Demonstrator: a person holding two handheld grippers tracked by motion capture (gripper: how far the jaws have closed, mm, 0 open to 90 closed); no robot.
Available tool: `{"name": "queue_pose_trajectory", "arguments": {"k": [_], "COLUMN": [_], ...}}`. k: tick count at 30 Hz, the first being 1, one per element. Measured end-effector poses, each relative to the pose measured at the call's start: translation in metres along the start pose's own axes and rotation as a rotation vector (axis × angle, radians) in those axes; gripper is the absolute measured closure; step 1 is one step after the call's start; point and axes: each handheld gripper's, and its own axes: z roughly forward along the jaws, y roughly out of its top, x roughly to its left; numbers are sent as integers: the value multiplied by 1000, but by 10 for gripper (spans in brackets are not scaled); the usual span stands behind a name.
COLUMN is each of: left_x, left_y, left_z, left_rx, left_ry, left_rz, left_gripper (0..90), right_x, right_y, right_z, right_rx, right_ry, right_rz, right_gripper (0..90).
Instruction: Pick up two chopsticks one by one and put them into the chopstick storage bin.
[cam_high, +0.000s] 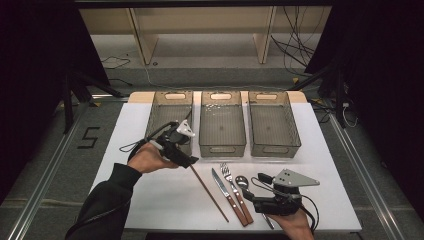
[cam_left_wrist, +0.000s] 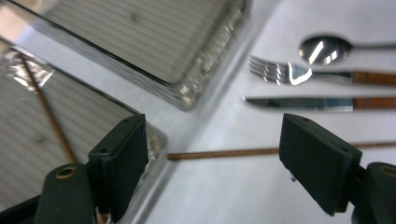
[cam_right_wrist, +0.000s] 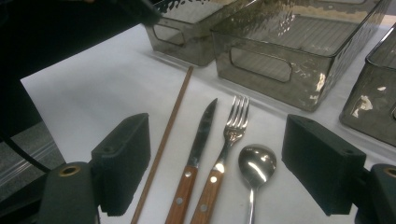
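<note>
Chopstick (cam_left_wrist: 219, 152) on the white table (cam_high: 150, 195) lies level across the left gripper (cam_left_wrist: 212, 158) view, its near end between the wide-open, empty jaws beside the left bin (cam_high: 167, 112), where a second stick (cam_left_wrist: 49, 114) already rests. Right gripper (cam_right_wrist: 215, 163), jaws also spread, hovers over knife (cam_right_wrist: 198, 140), fork (cam_right_wrist: 231, 130) and spoon (cam_right_wrist: 257, 163); the left hand seems nearer the stick.

From above we look forward and down on the white rectangular table (cam_high: 150, 200). Both gripper views sit close and low, sharing the wood-handled steel knife (cam_left_wrist: 317, 103) at centre frame.
</note>
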Motion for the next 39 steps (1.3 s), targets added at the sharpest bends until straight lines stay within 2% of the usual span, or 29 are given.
{"name": "queue_pose_trajectory", "arguments": {"k": [3, 7, 8, 9, 17, 18, 21, 24, 33, 39], "left_x": [-8, -22, -22, -24, -40, -44, -48, -51, -56, -54], "left_y": [-3, -2, -2, -1, -4, -5, -6, -6, -9, -8], "left_z": [13, 27, 27, 28, 46, 51, 56, 62, 76, 82], "left_rx": [62, 116, 116, 122, 175, 197, 213, 235, 277, 288], "left_ry": [-22, -71, -71, -73, -126, -140, -153, -165, -202, -221], "left_rz": [64, 141, 141, 158, 228, 253, 270, 312, 366, 372], "left_gripper": [245, 245, 246, 247, 241, 239, 233, 227, 230, 238], "right_x": [0, 0, 0, 0, 0, 0, -1, -1, -1, -1], "right_y": [0, 0, 0, 0, 0, 0, 0, 0, 0, 0], "right_z": [0, 1, 1, 1, 0, 0, 0, 0, -1, 0], "right_rx": [2, 4, 4, 5, 3, 3, 1, 1, -2, -1], "right_ry": [2, 2, 1, 1, 2, 1, 1, 1, -2, -1], "right_rz": [-2, -4, -2, 0, -2, -3, -2, -3, -2, -3], "right_gripper": [245, 245, 245, 245, 245, 245, 245, 244, 244, 245]}}
